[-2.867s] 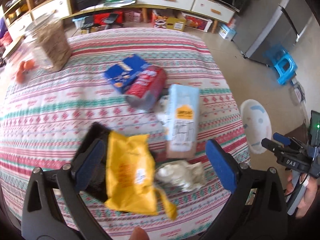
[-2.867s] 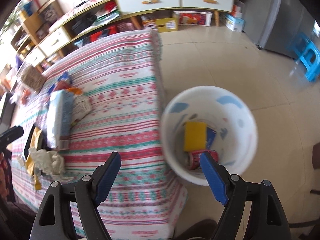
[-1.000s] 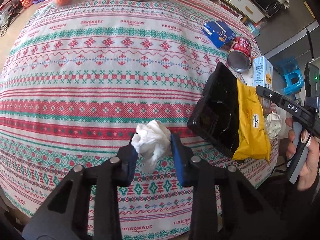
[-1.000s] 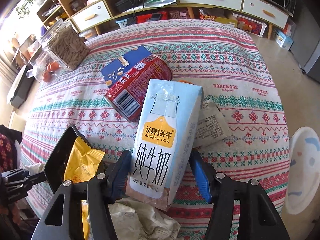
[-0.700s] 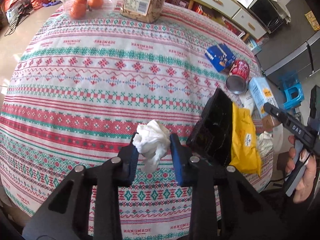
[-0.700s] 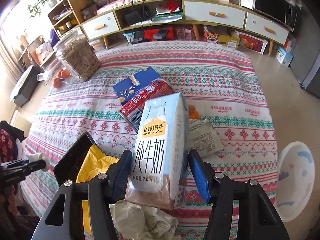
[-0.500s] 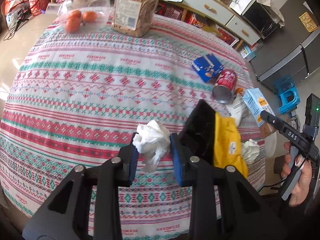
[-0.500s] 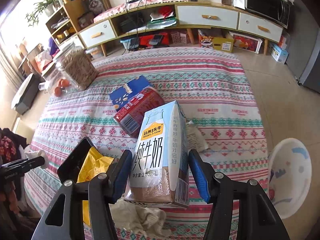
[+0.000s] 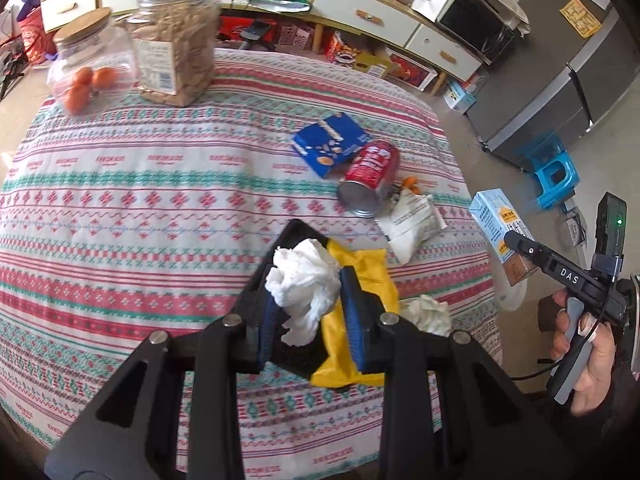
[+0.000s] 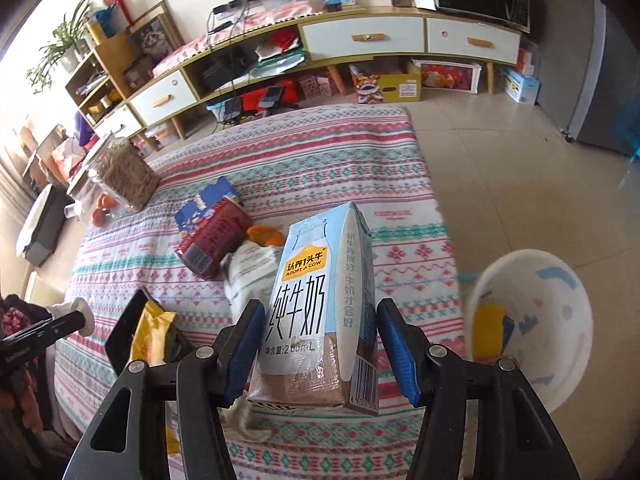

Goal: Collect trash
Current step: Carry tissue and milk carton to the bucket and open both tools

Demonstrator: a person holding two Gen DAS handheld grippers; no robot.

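Note:
My left gripper (image 9: 308, 316) is shut on a crumpled white tissue (image 9: 302, 282), held above the table over a black tray (image 9: 280, 280) and a yellow wrapper (image 9: 360, 320). My right gripper (image 10: 320, 344) is shut on a blue and white milk carton (image 10: 320, 312), lifted above the table's right side; the carton also shows in the left wrist view (image 9: 496, 220). The white trash bin (image 10: 560, 320) stands on the floor right of the table, with trash inside. On the table lie a red can (image 9: 370, 176), a blue packet (image 9: 330, 144), a white wrapper (image 9: 412, 220) and another crumpled tissue (image 9: 426, 312).
The table carries a striped patterned cloth (image 9: 120, 200). At its far left stand a jar of nuts (image 9: 176, 64) and a jar with orange fruit (image 9: 88, 68). A low cabinet (image 10: 360, 40), a fridge (image 9: 560, 92) and a blue stool (image 9: 556, 176) stand beyond.
My left gripper has lifted and swung right with the tissue, now over the black tray. My right gripper has raised the milk carton and carried it right, toward the bin.

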